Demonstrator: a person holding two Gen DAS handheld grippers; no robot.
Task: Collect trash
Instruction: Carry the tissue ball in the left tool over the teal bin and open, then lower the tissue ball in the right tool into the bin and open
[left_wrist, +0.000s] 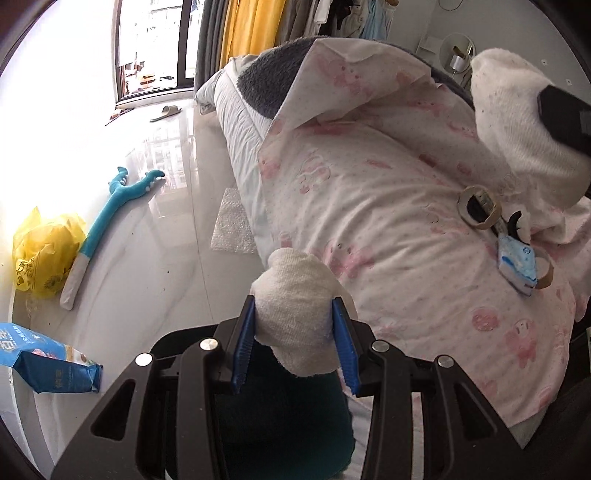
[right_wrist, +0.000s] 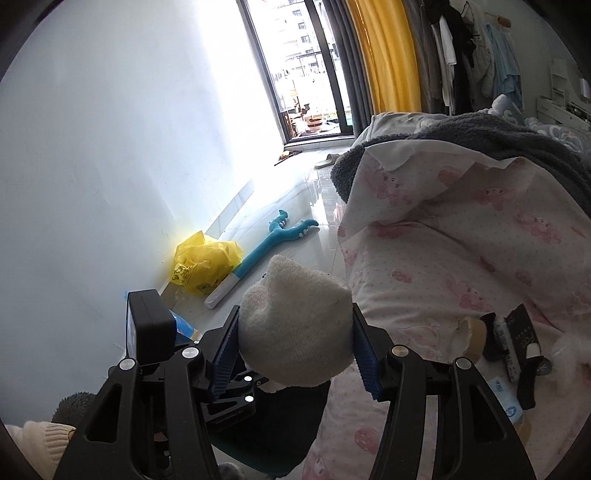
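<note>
Blue pouch: white lettering, unreadable; yellow bag print illegible.

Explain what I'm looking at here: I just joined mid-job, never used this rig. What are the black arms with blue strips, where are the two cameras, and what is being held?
There is no robot. A person carries a hand-held tool in each hand, and a fisheye camera on each looks forward along its two black fingers with blue pads.

The left wrist view shows the left tool clamped on a white cloth wad. The right wrist view shows the right tool clamped on a second white cloth wad. Both pads press on the cloth.

Ahead is a bed with a pink patterned quilt. On it lie a cardboard tape ring and a blue tissue pack.

On the floor by the wall are a yellow plastic bag, a teal plush toy and a blue packet.
</note>
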